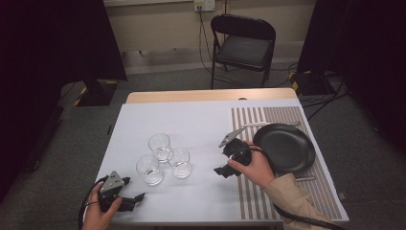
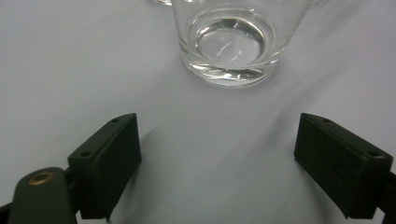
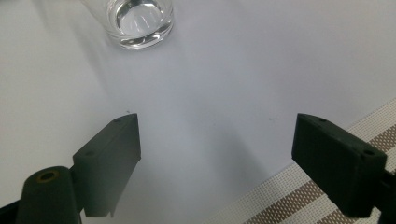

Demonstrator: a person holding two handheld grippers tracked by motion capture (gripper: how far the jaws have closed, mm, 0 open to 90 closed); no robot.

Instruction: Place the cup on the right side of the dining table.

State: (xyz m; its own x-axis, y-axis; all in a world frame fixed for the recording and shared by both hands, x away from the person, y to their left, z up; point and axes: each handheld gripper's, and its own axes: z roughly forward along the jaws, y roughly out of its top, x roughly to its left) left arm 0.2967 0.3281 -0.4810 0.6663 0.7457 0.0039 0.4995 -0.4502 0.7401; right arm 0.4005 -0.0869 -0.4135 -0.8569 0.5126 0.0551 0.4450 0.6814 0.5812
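Your left gripper (image 1: 136, 199) sits wide open, jaws spread and holding nothing, low over the near-left corner of the worktop (image 1: 191, 120). Dead ahead of it stands the nearest glass (image 1: 149, 169), upright, empty, and in the left gripper view that glass (image 2: 232, 42) rises straight up the middle between your jaws, a short way off and not touching them. That is the line that matters: the glass lies forward of the claw, centred, its axis vertical, so a straight push ahead looks like all you would need to bracket it.

Your right gripper (image 1: 224, 158) is spread open too, empty, hovering by the inner edge of the striped placemat (image 1: 287, 187). Its own view puts a glass (image 3: 135, 21) off to the upper left of the jaws, not centred. So the left hand is the nearer and the better lined up.

Count them: three glasses, clustered close together left of the worktop's middle, the second (image 1: 179, 163) to the right and the third (image 1: 159, 146) behind. One black plate (image 1: 285, 147) on the placemat, a piece of cutlery at its far rim and another at its near rim; what kind, I cannot tell. One folding chair (image 1: 243, 45) beyond the far edge.
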